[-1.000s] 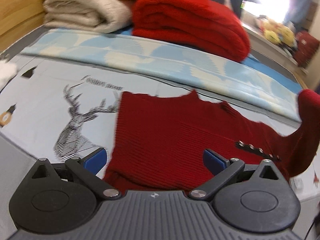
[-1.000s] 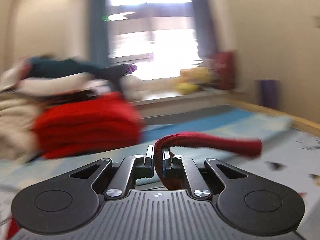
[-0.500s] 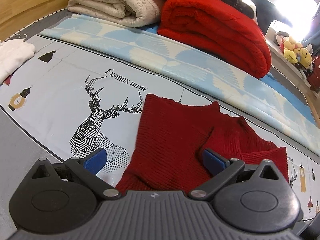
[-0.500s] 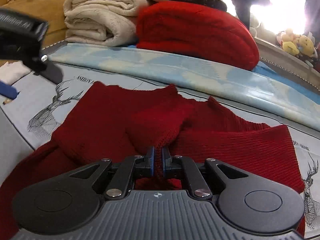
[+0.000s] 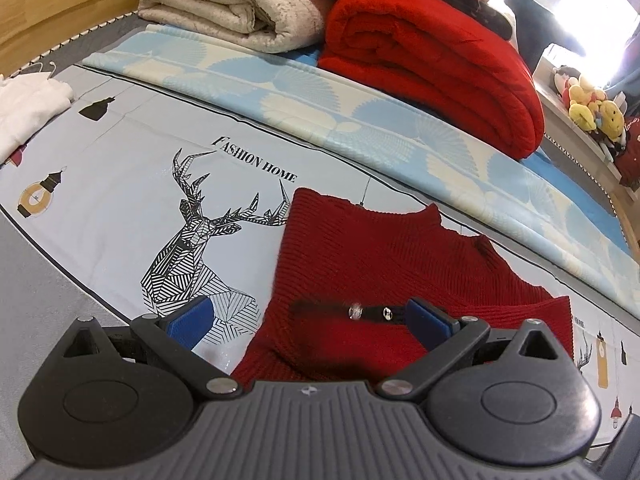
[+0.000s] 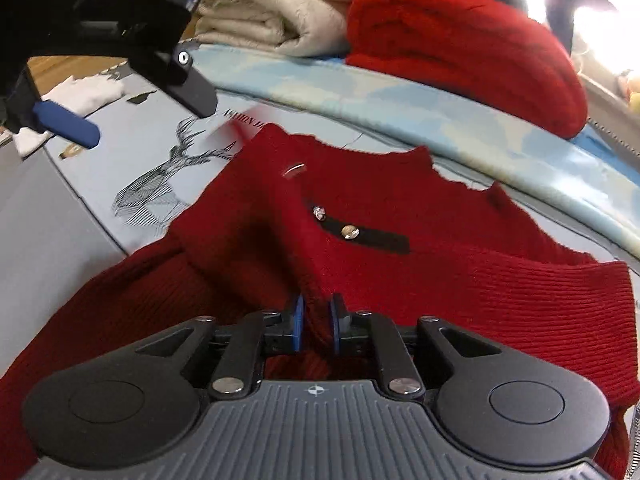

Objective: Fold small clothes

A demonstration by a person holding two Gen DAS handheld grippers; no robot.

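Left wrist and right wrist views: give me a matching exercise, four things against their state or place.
1. left gripper
2. right gripper
3. dark red knitted sweater
4. folded bright red blanket

a. stacked beside the folded beige blanket
b. open
c. spread over the deer-print sheet
d. shut on knit fabric

Pairs: 1-b, 2-d, 3-c, 4-a

The sweater's point(image 6: 460, 240) hem at six o'clock hides behind the right gripper point(image 6: 316, 322); the left gripper point(image 6: 80, 40), at ten o'clock, is cut off.
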